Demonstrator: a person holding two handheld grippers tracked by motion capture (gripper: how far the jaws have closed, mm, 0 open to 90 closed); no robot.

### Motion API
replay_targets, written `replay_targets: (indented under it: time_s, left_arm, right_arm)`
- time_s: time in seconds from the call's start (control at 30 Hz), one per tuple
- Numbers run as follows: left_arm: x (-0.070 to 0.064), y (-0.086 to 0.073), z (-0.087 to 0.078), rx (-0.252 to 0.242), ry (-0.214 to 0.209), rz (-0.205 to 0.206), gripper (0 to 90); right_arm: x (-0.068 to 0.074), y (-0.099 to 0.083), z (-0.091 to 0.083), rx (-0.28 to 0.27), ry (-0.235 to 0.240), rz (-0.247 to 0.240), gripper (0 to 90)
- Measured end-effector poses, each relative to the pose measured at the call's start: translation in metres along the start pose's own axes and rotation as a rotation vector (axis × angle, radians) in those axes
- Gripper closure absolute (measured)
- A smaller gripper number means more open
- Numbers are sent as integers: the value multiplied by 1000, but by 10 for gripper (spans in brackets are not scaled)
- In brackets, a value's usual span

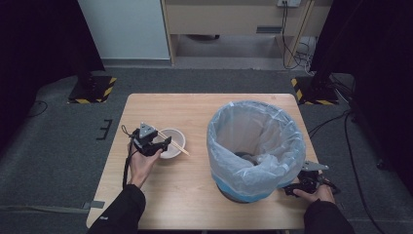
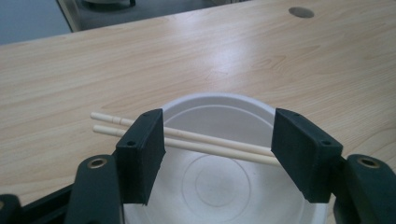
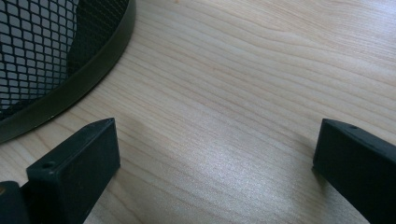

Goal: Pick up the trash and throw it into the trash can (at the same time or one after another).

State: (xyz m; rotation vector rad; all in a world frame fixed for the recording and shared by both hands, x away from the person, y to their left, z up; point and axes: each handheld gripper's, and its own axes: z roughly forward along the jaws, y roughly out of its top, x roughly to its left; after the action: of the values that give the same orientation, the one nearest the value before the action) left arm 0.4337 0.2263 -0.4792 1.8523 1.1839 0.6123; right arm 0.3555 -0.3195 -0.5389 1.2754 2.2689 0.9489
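**Wooden chopsticks across a bowl, jaws wide**

Wooden chopsticks (image 2: 210, 142): light, stiff, likely to roll; best pinched mid-length, both together. Resting across white bowl (image 2: 219, 184) on counter (image 1: 195, 112). Left gripper (image 2: 219, 154) spread open around them, not yet touching. Right gripper (image 3: 217, 168) open, empty, beside lined bin (image 1: 255, 146).

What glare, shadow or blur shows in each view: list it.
High view: bright wooden table, surroundings dark, left gripper small and soft. Left gripper view: a pale sheen on the wood above the white bowl; chopsticks sharp, the near jaws slightly soft. Right gripper view: soft glare on the wood between the open jaws of the right gripper, mesh bin dark.
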Motion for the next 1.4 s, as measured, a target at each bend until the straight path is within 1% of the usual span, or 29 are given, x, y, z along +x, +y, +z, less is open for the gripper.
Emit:
replay_targets:
  time_s: [0.13,0.33,0.5,0.73,0.83,0.93,1.1,1.4]
  left_arm:
    - [-1,-3,6,28,9,0,357]
    - [-3,-5,12,43,15,-2,366]
    - [-3,-7,15,59,17,13,369]
    - [-3,-7,16,57,25,16,367]
    - [-3,-7,18,49,30,5,356]
    - [-4,-7,20,57,33,10,342]
    - [-6,-7,22,55,35,2,319]
    - [-4,-7,19,73,35,-6,299]
  right_arm:
    - [0,0,0,0,0,0,8]
    - [0,0,0,0,0,0,8]
    - [0,0,0,0,0,0,8]
    - [0,0,0,0,0,0,8]
    - [0,0,0,0,0,0,8]
    - [0,0,0,0,0,0,8]
    - [0,0,0,0,0,0,8]
    - [0,0,0,0,0,0,8]
